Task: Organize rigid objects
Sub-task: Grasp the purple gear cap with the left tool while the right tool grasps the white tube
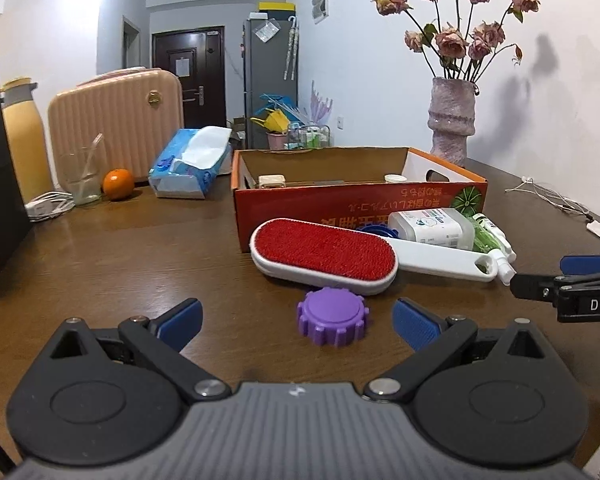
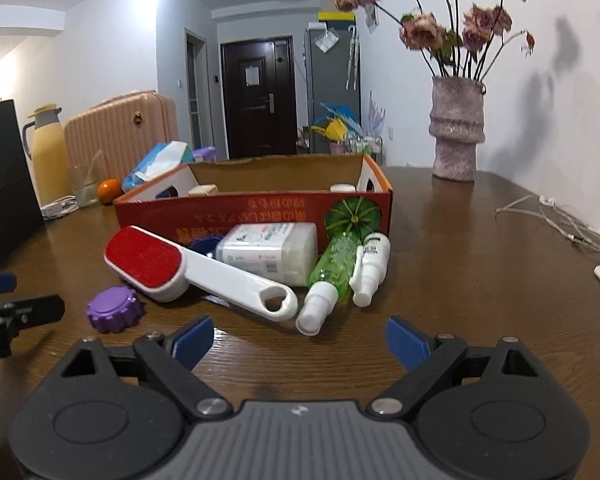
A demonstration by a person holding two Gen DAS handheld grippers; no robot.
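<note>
A purple ridged cap [image 1: 333, 322] lies on the wooden table between the fingertips of my open left gripper [image 1: 298, 325]. Behind it lies a red and white lint brush [image 1: 324, 255], then a white square bottle [image 1: 432, 227], a green spray bottle [image 2: 332, 270], a small white spray bottle [image 2: 372, 266] and a blue lid [image 2: 204, 246], all in front of the orange cardboard box [image 1: 340, 204]. My right gripper [image 2: 300, 340] is open and empty, just short of the spray bottles. The purple cap also shows in the right wrist view [image 2: 114, 309].
A pink vase of dried roses [image 1: 452, 120] stands behind the box on the right. A tissue pack [image 1: 192, 164], an orange [image 1: 118, 184], a glass [image 1: 80, 176], a yellow thermos [image 1: 24, 140] and a pink case [image 1: 116, 124] stand at the back left. Cables [image 2: 564, 220] lie at the right.
</note>
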